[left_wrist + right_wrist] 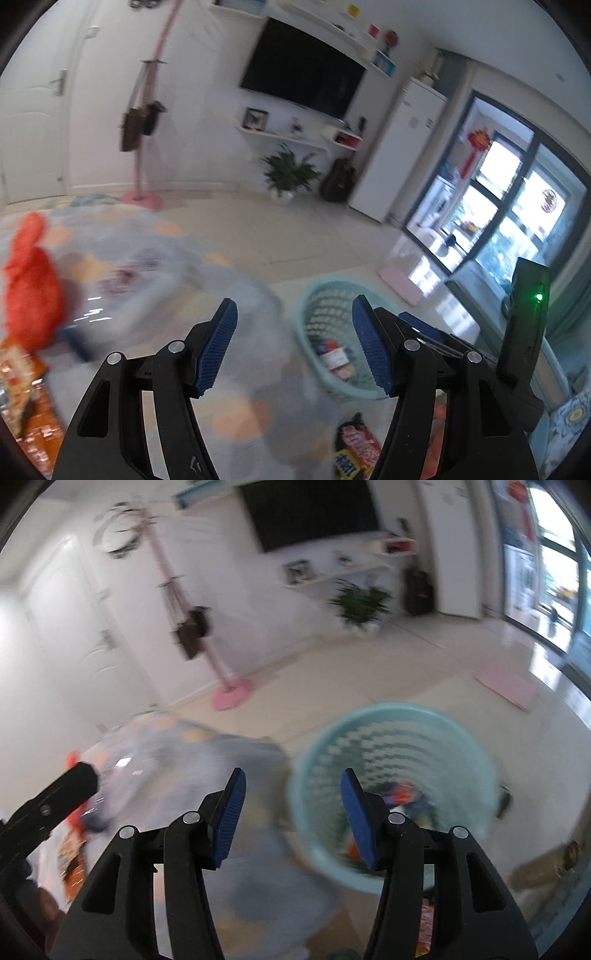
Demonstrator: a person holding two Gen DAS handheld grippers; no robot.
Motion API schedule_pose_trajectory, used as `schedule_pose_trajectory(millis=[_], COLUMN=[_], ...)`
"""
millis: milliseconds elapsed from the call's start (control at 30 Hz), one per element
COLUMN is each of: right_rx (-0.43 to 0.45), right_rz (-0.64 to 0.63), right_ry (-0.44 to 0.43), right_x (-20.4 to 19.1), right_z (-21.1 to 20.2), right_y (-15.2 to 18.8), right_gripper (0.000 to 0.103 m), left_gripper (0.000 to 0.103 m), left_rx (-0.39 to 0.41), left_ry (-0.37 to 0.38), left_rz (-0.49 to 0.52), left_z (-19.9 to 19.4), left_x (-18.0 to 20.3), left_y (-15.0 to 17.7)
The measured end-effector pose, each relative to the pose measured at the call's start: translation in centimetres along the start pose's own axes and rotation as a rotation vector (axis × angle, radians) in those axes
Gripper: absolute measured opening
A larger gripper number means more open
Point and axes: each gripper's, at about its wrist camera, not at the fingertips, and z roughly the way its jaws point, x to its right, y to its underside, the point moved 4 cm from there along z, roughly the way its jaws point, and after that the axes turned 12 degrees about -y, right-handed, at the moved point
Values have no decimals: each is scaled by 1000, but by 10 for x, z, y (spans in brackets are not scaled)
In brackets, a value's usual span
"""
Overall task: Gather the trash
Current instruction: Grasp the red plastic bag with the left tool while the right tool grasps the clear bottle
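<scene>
My left gripper [295, 347] is open above the floor mat, with nothing between its blue pads. A turquoise lattice basket [314, 295] with several wrappers in it stands just beyond its right finger. A red and black snack wrapper [356, 443] lies on the mat below that finger. Orange wrappers [22, 384] and a red crumpled bag [33, 288] are at the left. In the right wrist view, my right gripper [293, 819] is open and empty in front of the basket [461, 746], which holds trash [404, 792]. The left gripper's black finger [55, 797] shows at the left.
A pale blue patterned mat [177, 266] covers the near floor, blurred. A pink coat stand [142, 195], a potted plant [288, 173], a guitar [338, 181] and a white fridge [399, 155] line the far wall. A pink floor mat [506, 686] lies by the glass doors [509, 206].
</scene>
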Motion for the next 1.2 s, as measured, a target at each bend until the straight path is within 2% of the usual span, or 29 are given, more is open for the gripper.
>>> schedule_pose_trajectory(millis=[200, 333, 400, 433, 533, 700, 767, 933, 967, 1033, 1067, 1200], right_rx=[-48, -80, -102, -116, -146, -185, -201, -223, -226, -237, -241, -248], right_rz=[-150, -205, -235, -247, -278, -309, -321, -314, -310, -305, -299, -282], right_ry=[-108, -164, -181, -185, -197, -221, -224, -228, -227, -209, -200, -174], right_x=[-79, -117, -135, -142, -161, -192, -201, -215, -216, -218, -219, -217], right_z=[19, 36, 46, 51, 64, 86, 96, 118, 122, 130, 135, 144], right_y=[22, 38, 47, 50, 56, 63, 68, 77, 77, 78, 78, 77], right_gripper=[50, 50, 50, 50, 50, 50, 50, 54, 54, 54, 54, 54], left_gripper=[63, 63, 76, 78, 84, 84, 84, 84, 83, 75, 60, 47], left_rx=[60, 75, 82, 84, 40, -94, -145, -186, -186, -195, -203, -166], left_ry=[-116, -195, -225, -242, -262, -278, -254, -265, -260, -251, -249, -214], left_rz=[-75, -145, -172, -183, -204, -234, -250, -256, -259, -262, -261, -280], left_z=[-48, -69, -74, -75, -62, -14, 4, 33, 36, 41, 44, 38], left_x=[-69, -124, -145, -156, -189, -228, -236, -242, -242, -243, -244, -246], left_y=[2, -4, -8, -10, -20, -26, -25, -22, -21, -16, -14, -9])
